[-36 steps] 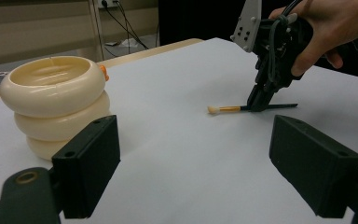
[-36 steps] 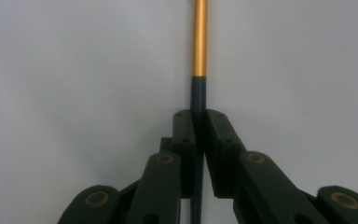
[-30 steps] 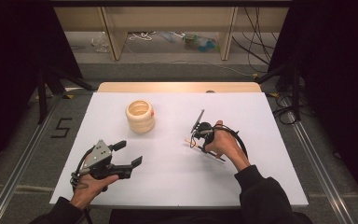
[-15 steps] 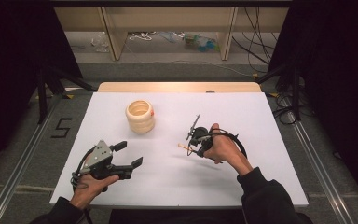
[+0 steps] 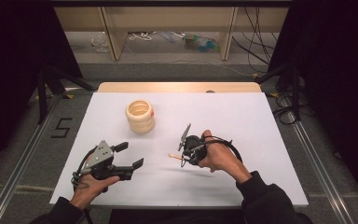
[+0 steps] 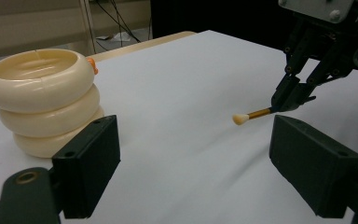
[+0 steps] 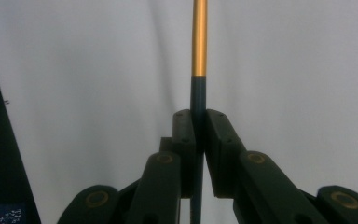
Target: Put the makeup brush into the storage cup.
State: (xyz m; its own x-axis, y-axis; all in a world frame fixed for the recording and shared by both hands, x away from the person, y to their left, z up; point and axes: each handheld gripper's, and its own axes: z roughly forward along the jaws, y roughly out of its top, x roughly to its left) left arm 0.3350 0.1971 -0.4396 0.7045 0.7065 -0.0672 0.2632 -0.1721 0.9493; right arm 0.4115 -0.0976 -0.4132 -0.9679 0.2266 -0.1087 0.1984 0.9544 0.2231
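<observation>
From above, my right gripper (image 5: 184,156) pinches a small gold-handled, cream-tipped brush (image 5: 174,157), tip toward my spread left gripper (image 5: 130,155), near the cream ringed pot (image 5: 140,115). Left gripper view: pot's inside hidden. Right gripper view: the brush's handle (image 7: 199,56) runs straight ahead.

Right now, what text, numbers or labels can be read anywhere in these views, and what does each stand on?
"5": a dark numeral on the grey floor left of the white table.
Small speckled patch at the bottom left corner of the right gripper view: too blurred to read.
</observation>
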